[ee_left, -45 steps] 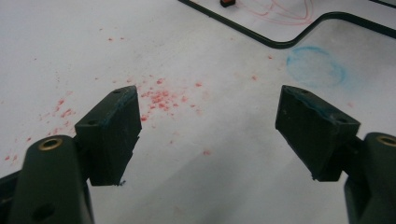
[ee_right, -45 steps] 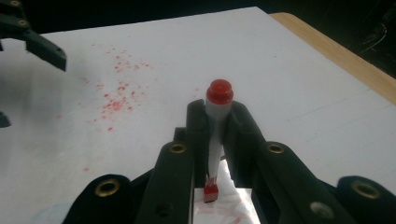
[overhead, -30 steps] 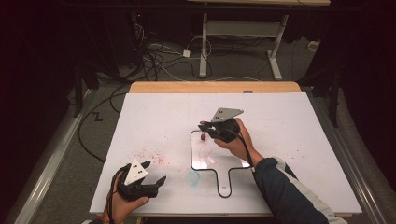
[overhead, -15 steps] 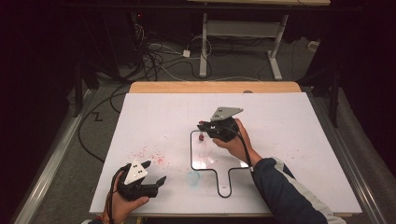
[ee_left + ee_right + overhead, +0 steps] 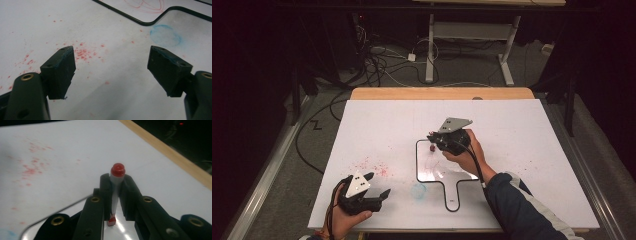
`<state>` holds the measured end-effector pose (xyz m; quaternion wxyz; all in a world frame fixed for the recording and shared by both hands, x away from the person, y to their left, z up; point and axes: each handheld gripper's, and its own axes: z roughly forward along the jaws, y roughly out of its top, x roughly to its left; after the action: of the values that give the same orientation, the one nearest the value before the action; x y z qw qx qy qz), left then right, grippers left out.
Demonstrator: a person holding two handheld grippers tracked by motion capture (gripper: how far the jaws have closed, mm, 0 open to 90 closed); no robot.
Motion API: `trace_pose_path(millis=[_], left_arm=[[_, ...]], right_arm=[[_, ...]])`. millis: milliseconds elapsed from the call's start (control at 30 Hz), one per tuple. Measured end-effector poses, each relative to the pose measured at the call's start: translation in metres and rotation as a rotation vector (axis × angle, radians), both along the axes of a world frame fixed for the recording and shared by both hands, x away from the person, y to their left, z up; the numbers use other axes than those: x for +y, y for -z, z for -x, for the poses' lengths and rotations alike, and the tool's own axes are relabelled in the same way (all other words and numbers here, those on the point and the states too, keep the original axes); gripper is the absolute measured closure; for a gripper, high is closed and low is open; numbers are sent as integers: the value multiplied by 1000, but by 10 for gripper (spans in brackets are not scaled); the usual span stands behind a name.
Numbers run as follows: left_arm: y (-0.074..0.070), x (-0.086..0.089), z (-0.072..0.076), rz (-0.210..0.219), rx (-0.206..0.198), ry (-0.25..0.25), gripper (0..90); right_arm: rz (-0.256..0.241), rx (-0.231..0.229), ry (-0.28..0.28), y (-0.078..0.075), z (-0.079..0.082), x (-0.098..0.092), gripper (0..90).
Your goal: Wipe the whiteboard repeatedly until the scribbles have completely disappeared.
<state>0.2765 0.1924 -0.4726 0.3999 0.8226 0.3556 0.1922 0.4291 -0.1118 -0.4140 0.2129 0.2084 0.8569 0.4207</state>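
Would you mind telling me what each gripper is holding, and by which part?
The right gripper clamps a red marker mid-barrel, below its red end; the left gripper is open and holds nothing.

Red-capped marker (image 5: 115, 187), white barrel, standing upright between the right gripper (image 5: 115, 195)'s jaws, tip down on the whiteboard (image 5: 432, 172).

The high view looks forward and down from above the person's side onto the whole table (image 5: 532, 150). Each gripper view looks along its own tongs, very near the tabletop. The blue smudge (image 5: 166, 35) at the high view's 6 o'clock (image 5: 418, 191) appears at the left gripper view's 1 o'clock.
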Motion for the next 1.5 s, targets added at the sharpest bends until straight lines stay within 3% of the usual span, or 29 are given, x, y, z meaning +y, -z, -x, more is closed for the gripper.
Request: trace_pose_path(millis=[133, 200, 467, 633, 733, 800, 867, 933, 1033, 1167, 1367, 1500], left_arm=[[0, -1, 0, -3, 1, 3, 219], [0, 0, 0, -1, 0, 3, 218], [0, -2, 0, -1, 0, 6, 219], [-1, -3, 1, 1, -2, 8, 219], [-1, -2, 1, 2, -3, 8, 219], [-1, -2, 1, 1, -3, 7, 219], [-1, -2, 1, 1, -4, 7, 219], [-1, -2, 0, 0, -5, 6, 218], [0, -2, 0, -9, -11, 9, 219], [0, -2, 0, -9, -11, 13, 219], [-1, -3, 1, -6, -10, 15, 219], [-1, -4, 1, -6, -8, 19, 219]], right_arm=[[1, 4, 15, 0, -2, -3, 813], [-29, 39, -5, 0, 1, -2, 813], [-66, 103, -121, 1, 32, 10, 813], [-34, 89, -149, -1, 41, 14, 813], [-8, 50, -102, -1, 32, 10, 813], [20, 9, -42, -1, 23, 6, 813], [6, 9, -5, -1, 11, -1, 813], [39, -27, 29, -1, 6, -4, 813], [18, -7, 25, -1, 4, -8, 813], [-23, 48, -47, -1, 14, -5, 813], [-56, 115, -149, 0, 47, 6, 813], [-49, 120, -192, 0, 61, 10, 813]])
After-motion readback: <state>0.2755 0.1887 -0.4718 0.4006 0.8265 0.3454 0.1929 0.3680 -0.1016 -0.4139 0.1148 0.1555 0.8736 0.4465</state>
